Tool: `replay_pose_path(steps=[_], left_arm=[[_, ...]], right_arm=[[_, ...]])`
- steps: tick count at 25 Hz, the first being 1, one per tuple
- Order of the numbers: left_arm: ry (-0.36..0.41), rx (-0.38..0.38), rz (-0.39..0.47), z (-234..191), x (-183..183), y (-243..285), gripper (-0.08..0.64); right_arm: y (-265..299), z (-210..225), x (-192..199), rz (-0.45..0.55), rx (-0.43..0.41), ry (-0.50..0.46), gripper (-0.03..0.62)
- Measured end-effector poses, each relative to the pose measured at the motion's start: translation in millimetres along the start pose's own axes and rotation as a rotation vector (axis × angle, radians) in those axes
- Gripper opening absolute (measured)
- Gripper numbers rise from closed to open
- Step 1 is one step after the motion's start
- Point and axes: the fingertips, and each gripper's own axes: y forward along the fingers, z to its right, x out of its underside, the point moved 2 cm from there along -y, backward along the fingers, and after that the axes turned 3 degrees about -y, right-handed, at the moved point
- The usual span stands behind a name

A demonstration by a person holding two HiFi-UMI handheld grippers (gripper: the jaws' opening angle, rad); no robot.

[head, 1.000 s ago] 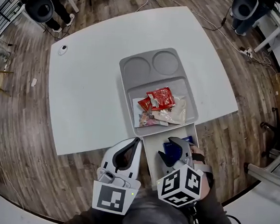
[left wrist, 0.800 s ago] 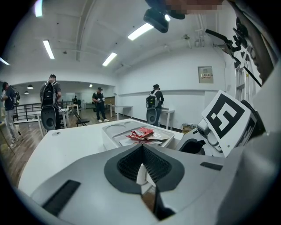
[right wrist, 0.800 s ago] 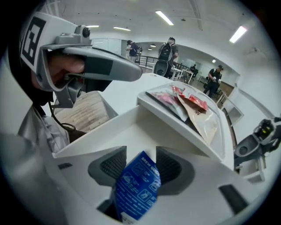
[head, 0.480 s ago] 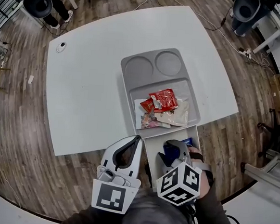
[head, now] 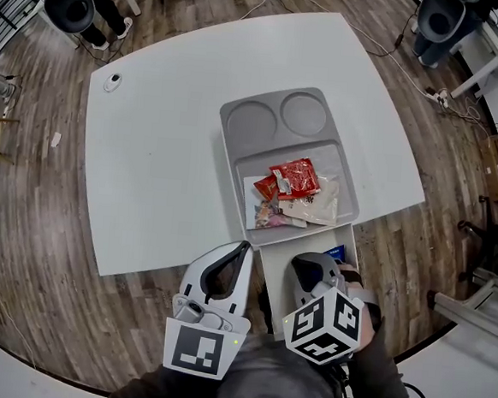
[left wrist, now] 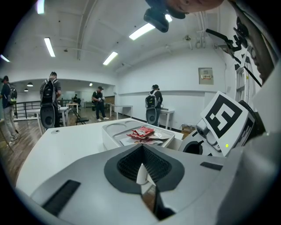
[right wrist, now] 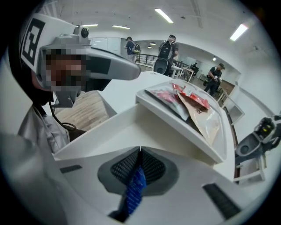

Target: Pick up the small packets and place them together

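The right hand-held gripper (right wrist: 139, 152) has just closed, blue packet (right wrist: 135, 188) pinched between its jaws

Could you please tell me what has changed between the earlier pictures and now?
The right gripper has just closed its fingers on the blue packet in the white box; a second ago they stood open around it. The left gripper stayed shut and empty, and the packets in the gray tray lie as before.
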Motion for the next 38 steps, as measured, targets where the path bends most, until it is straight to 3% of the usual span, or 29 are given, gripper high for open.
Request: replay_pose_path(steps=[9, 29, 38], left_arm=[[0.005, -0.004, 0.017, 4.3, -9.9, -6.7, 0.0], [0.083, -0.051, 0.15, 2.0, -76.3, -15.9, 0.0], [0.051, -0.082, 0.146, -9.5, -78.9, -9.0, 0.0]], right_arm=[[-32.6, 10.3, -20.7, 0.089, 0.075, 0.015, 0.011], [-100.4, 55.0, -77.0, 0.262, 0.205, -0.035, 0.011], [-104.8, 85.8, -93.5, 0.294, 0.227, -0.037, 0.011]])
